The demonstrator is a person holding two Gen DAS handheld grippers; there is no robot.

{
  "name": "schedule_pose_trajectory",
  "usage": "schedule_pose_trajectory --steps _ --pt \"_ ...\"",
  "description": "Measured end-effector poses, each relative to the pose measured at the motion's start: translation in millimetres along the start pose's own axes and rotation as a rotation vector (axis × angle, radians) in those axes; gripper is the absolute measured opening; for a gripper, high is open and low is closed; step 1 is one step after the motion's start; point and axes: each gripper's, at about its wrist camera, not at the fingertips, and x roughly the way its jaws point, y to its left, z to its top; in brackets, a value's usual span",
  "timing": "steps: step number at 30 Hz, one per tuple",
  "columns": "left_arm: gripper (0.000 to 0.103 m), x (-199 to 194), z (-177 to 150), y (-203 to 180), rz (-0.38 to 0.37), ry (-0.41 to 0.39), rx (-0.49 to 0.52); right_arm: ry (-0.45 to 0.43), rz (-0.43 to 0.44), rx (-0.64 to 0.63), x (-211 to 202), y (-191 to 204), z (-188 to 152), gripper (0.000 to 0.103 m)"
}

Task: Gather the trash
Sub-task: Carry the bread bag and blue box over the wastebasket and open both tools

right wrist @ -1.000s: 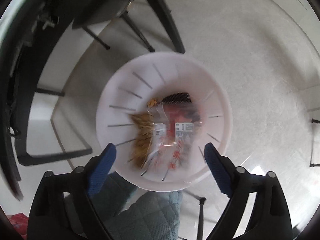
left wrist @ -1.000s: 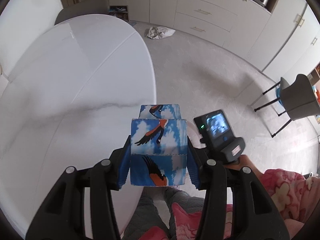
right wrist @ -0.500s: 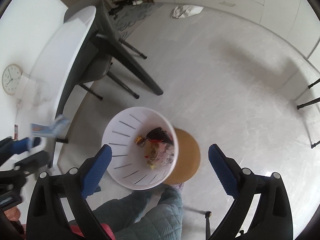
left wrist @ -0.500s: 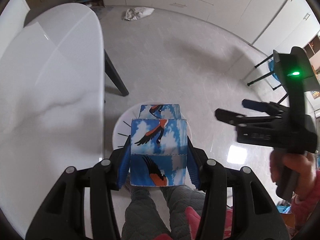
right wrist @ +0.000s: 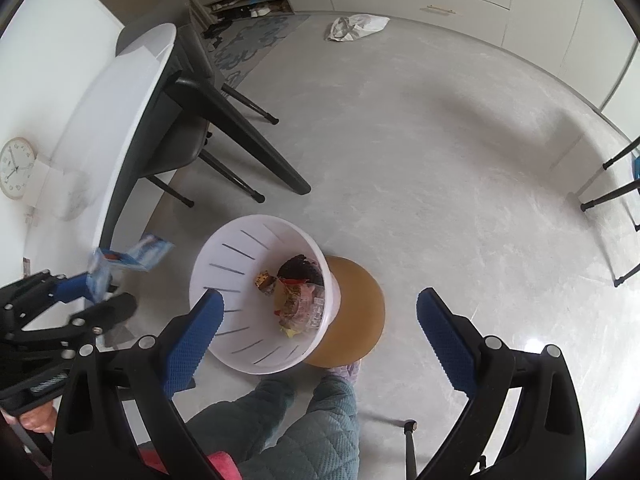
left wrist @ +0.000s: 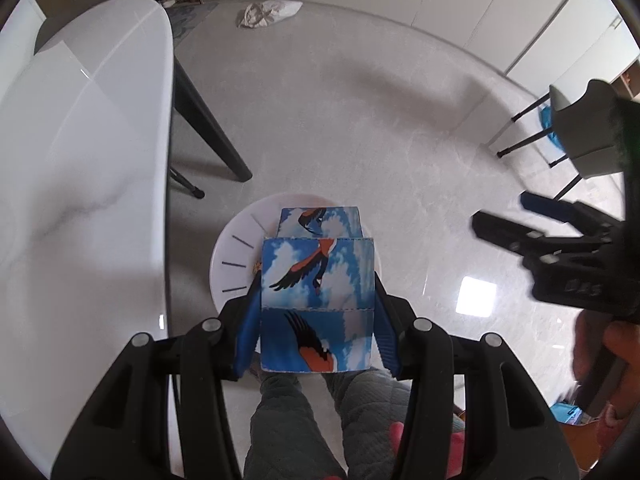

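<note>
A blue carton printed with clouds and birds (left wrist: 318,292) is clamped between the blue pads of my left gripper (left wrist: 318,320), which points almost straight down over the white slotted bin (left wrist: 236,252). In the right wrist view the same carton (right wrist: 132,258) hangs at the left, beside the bin (right wrist: 224,256) that holds several wrappers (right wrist: 298,300). My right gripper (right wrist: 320,320) stands wide open above the bin's right side, nothing between its fingers. In the left wrist view the right gripper (left wrist: 532,216) shows at the right edge.
The bin rests on a round wooden stool (right wrist: 356,320). A white oval table (left wrist: 80,152) with black legs stands to the left, chairs (right wrist: 188,136) tucked beside it. A crumpled white bag (left wrist: 268,12) lies far off by the cabinets. The person's quilted trouser legs (right wrist: 304,420) are below.
The left gripper came off the table and sank over the bin, carton still held. The right gripper rose away from the bin and opened a little wider.
</note>
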Motion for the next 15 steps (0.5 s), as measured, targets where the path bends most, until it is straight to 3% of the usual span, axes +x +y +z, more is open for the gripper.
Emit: schedule_pose_trajectory --steps 3,5,8,11,15 --pt "0.052 14 1 1 -0.015 0.037 -0.010 0.002 -0.004 0.004 -1 -4 0 0.097" --pt "0.072 19 0 2 -0.033 0.068 -0.036 0.002 -0.007 0.004 -2 -5 0 0.097" --pt "0.081 9 -2 4 -0.053 0.050 -0.049 -0.008 -0.006 0.002 -7 -3 3 0.097" --pt "0.081 -16 -1 3 -0.027 -0.007 -0.024 -0.031 0.001 -0.010 -17 5 10 0.097" --pt "0.081 -75 3 18 0.010 -0.143 -0.048 -0.096 0.050 -0.065 -53 38 31 0.097"
